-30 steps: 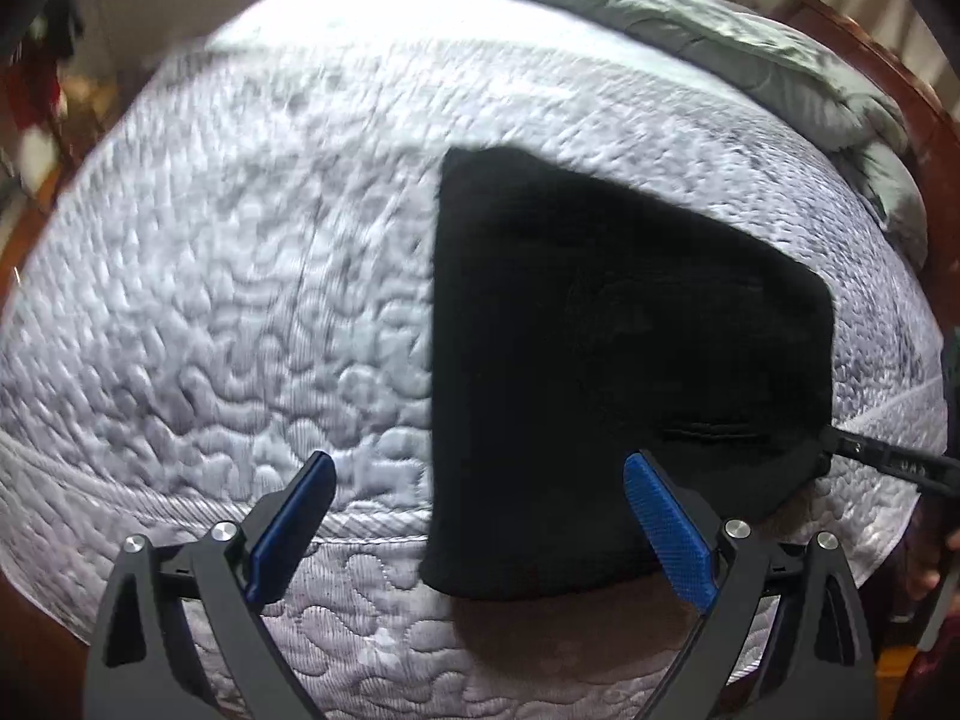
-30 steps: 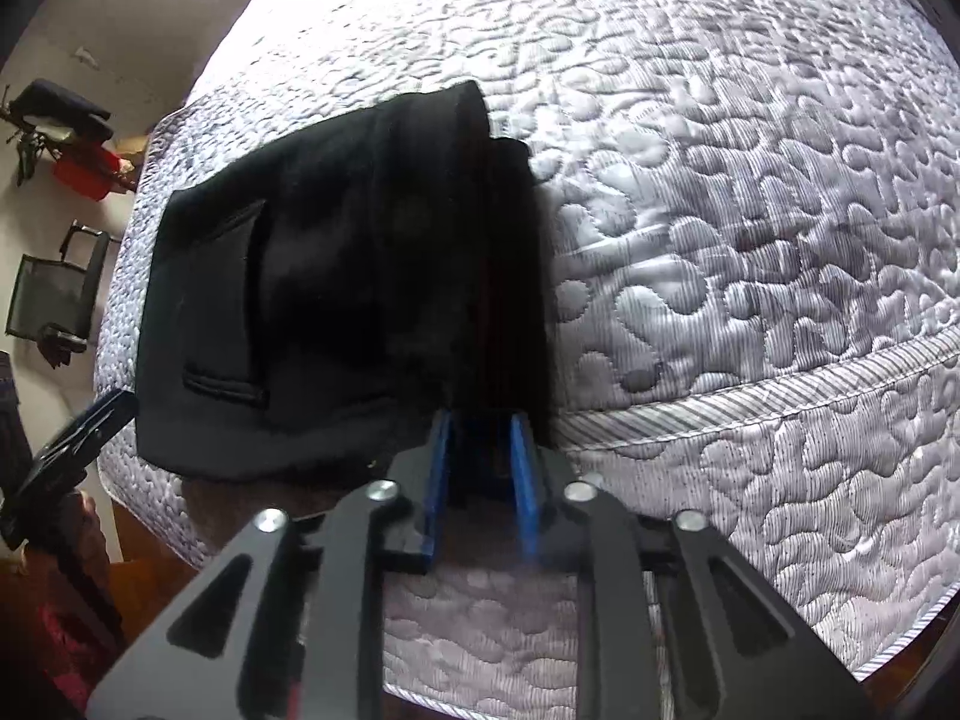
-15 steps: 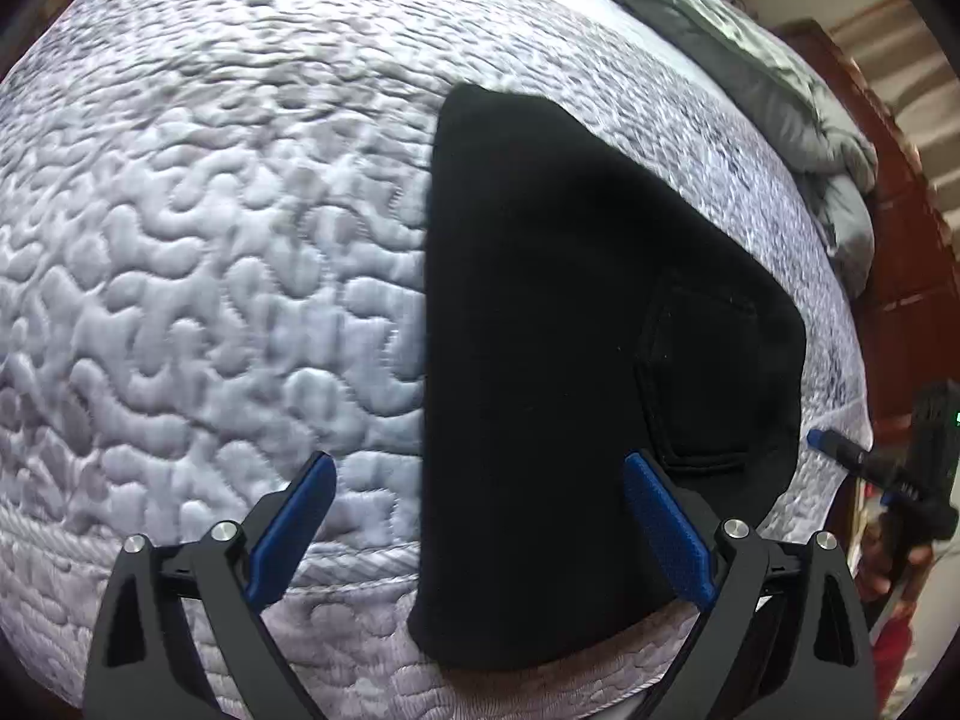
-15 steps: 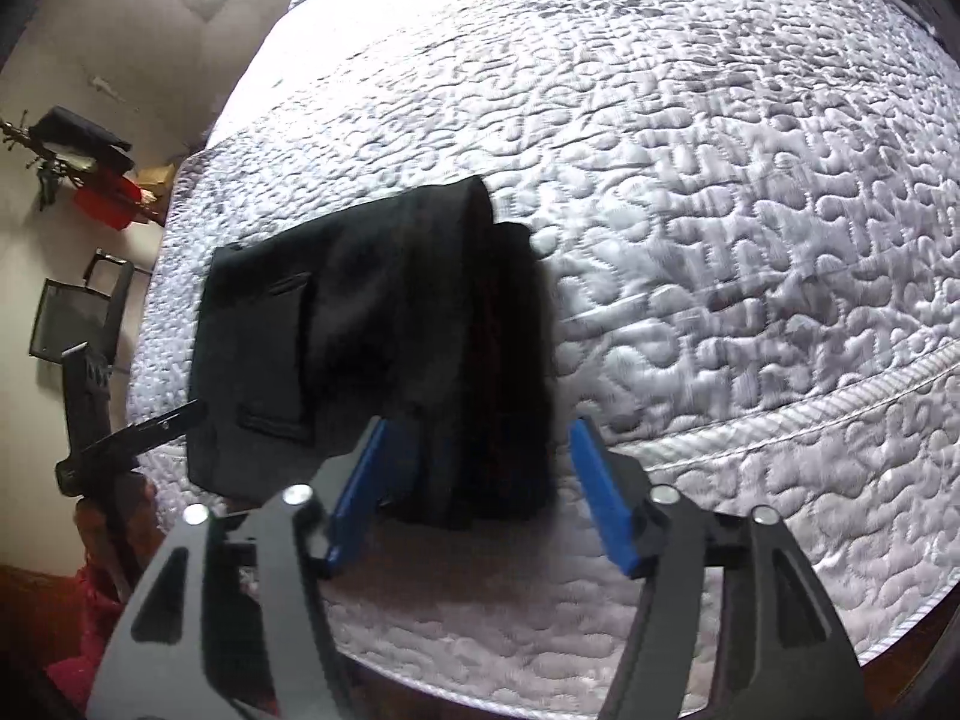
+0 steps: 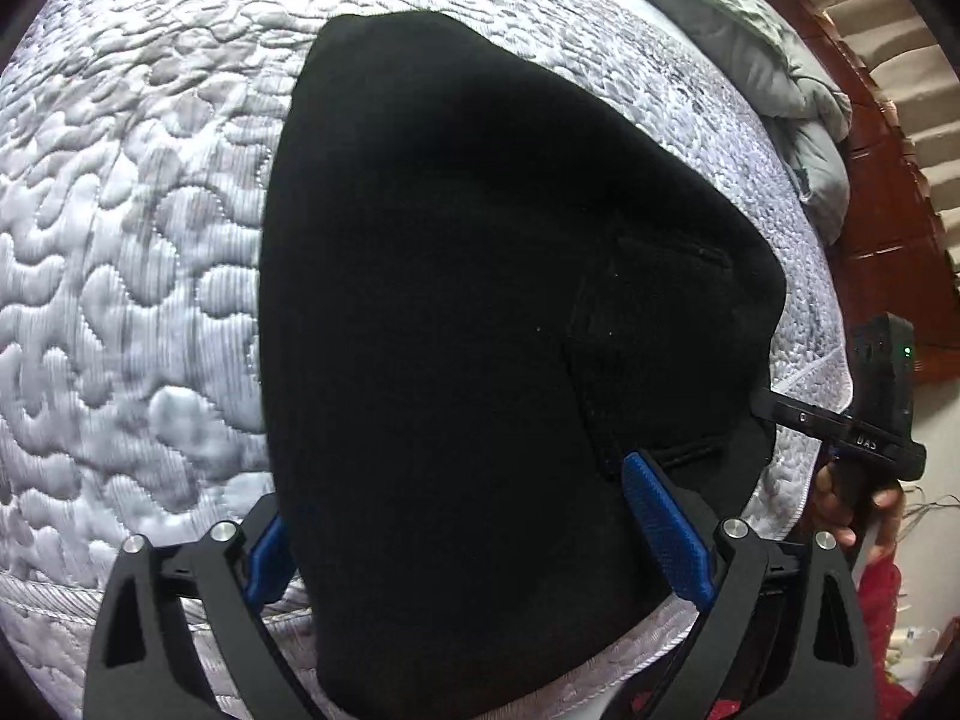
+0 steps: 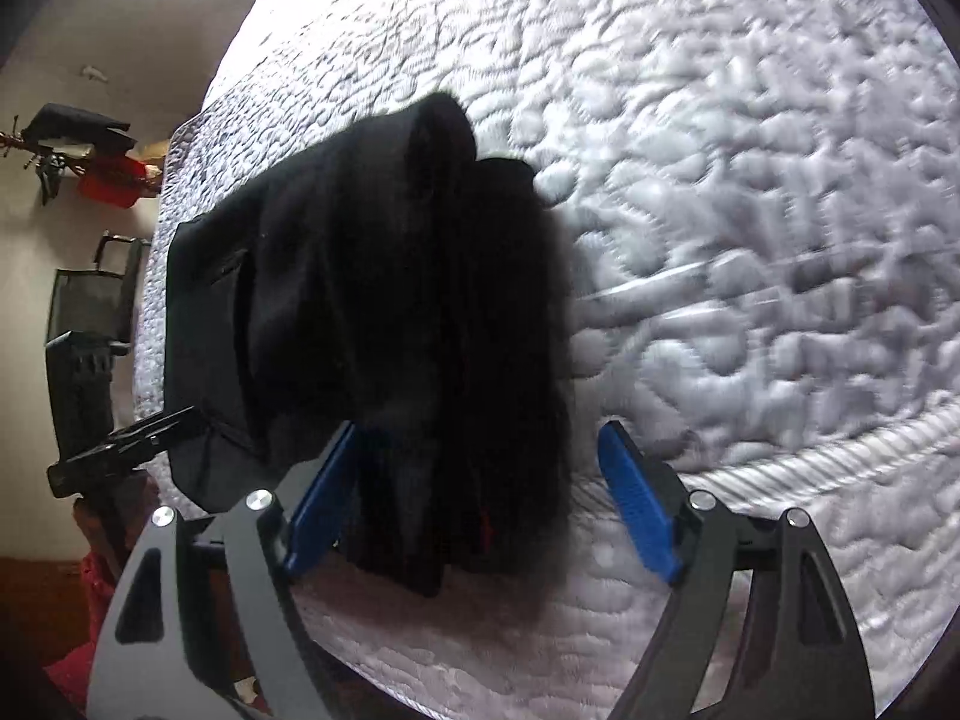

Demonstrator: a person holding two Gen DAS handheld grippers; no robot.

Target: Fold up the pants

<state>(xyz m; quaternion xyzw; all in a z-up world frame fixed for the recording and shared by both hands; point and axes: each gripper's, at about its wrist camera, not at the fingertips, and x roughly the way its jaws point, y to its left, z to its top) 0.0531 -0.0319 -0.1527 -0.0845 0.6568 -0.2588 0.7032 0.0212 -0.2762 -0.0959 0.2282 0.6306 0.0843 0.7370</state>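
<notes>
The black pants (image 5: 468,312) lie folded into a compact stack at the near corner of the quilted bed, a back pocket facing up. My left gripper (image 5: 468,534) is open, its jaws straddling the near end of the stack close above it. In the right wrist view the pants (image 6: 372,300) show as a thick folded bundle. My right gripper (image 6: 480,504) is open, its jaws either side of the bundle's near edge. The right gripper also shows in the left wrist view (image 5: 864,420) at the pants' right edge. The left gripper shows in the right wrist view (image 6: 120,444) at the left.
The white quilted mattress (image 5: 120,240) spreads left and far; its piped edge (image 6: 810,468) runs close to me. A grey duvet (image 5: 780,60) is bunched by the wooden headboard (image 5: 888,192). A chair (image 6: 90,300) and a wall shelf (image 6: 84,156) stand beyond the bed.
My right gripper has opened and let go of the pants' edge, staying around the bundle. My left gripper has moved in and down over the stack, still open.
</notes>
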